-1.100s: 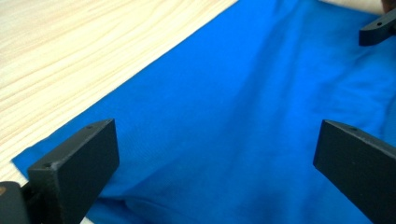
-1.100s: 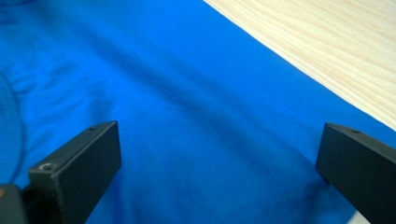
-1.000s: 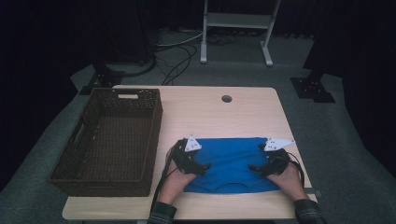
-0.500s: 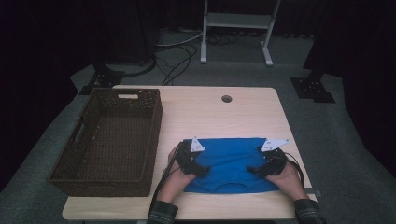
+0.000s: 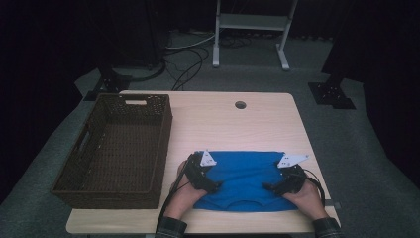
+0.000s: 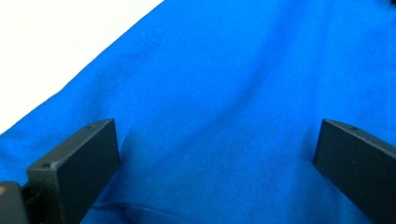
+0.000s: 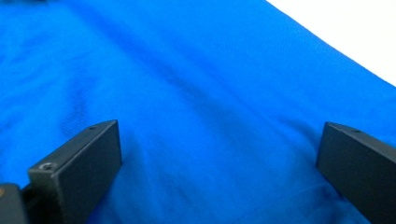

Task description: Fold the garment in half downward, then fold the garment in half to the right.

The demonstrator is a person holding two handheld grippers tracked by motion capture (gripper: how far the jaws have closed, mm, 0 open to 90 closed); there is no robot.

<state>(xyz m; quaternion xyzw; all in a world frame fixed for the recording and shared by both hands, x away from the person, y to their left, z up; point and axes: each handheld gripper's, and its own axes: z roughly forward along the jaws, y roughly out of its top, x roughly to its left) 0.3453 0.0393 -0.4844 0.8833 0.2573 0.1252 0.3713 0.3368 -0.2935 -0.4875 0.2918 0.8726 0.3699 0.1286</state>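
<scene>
Two grippers settle on a flat blue cloth garment point(image 5: 241, 181) at the near edge of the pale wooden table point(image 5: 218, 124).

The left gripper point(image 5: 212, 186) and right gripper point(image 5: 270, 188), jaws spread wide and gripping nothing, rest on opposite sides, apparently placed to pinch the fabric; a dark woven wicker basket point(image 5: 116, 148) waits just left.

Dark room, grey carpet point(image 5: 356, 148), white metal stand point(image 5: 250, 22), floor cables point(image 5: 190, 54).
</scene>
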